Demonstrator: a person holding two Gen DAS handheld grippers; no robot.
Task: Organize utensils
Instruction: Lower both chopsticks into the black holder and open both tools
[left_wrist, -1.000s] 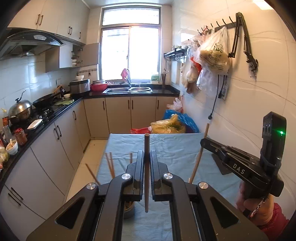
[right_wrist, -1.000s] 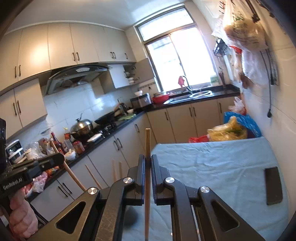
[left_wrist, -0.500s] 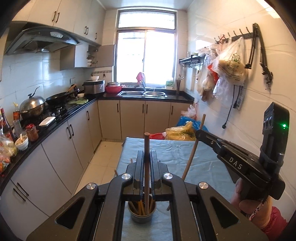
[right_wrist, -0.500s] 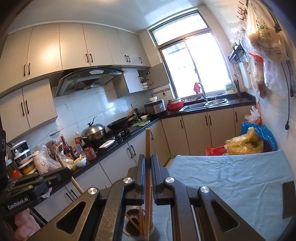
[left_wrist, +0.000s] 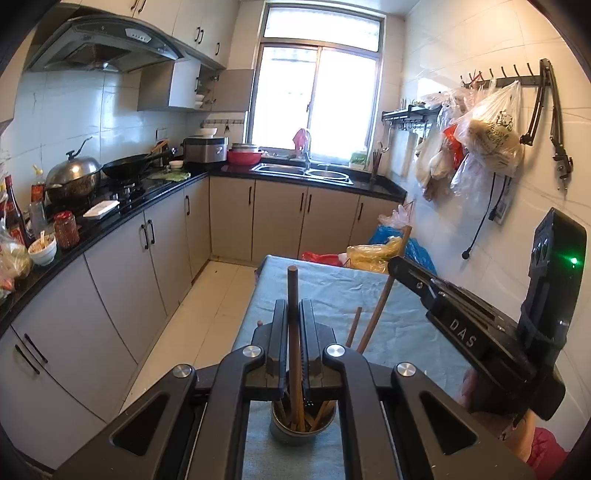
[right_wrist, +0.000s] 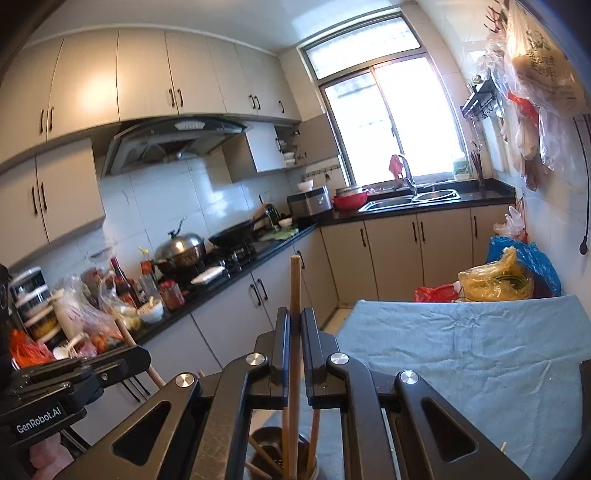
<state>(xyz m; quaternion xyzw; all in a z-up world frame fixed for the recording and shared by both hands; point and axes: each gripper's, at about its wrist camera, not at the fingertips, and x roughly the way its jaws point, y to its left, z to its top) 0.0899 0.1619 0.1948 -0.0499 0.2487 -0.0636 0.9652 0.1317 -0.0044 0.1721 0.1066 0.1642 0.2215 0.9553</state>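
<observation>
My left gripper (left_wrist: 293, 304) is shut on a dark brown chopstick (left_wrist: 292, 280) that stands upright. Its lower end dips into a round metal holder (left_wrist: 303, 428) with several chopsticks in it, on the blue-grey tablecloth (left_wrist: 332, 288). My right gripper (right_wrist: 294, 314) is shut on a pale wooden chopstick (right_wrist: 294, 280), also upright, its lower end inside the same holder (right_wrist: 273, 454). In the left wrist view the right gripper (left_wrist: 461, 325) comes in from the right, and its chopstick (left_wrist: 384, 291) slants down toward the holder. The left gripper (right_wrist: 55, 387) shows at the lower left of the right wrist view.
A counter (left_wrist: 122, 218) with a wok, pots, bottles and bowls runs along the left. Plastic bags (right_wrist: 495, 280) lie beyond the table's far end, and more bags (left_wrist: 487, 133) hang on the right wall. The cloth-covered table (right_wrist: 461, 350) stretches ahead.
Both grippers have drawn back toward the table's near end and sunk a little. The holder has come into view under the jaws, and both chopsticks' lower ends now sit in it.
</observation>
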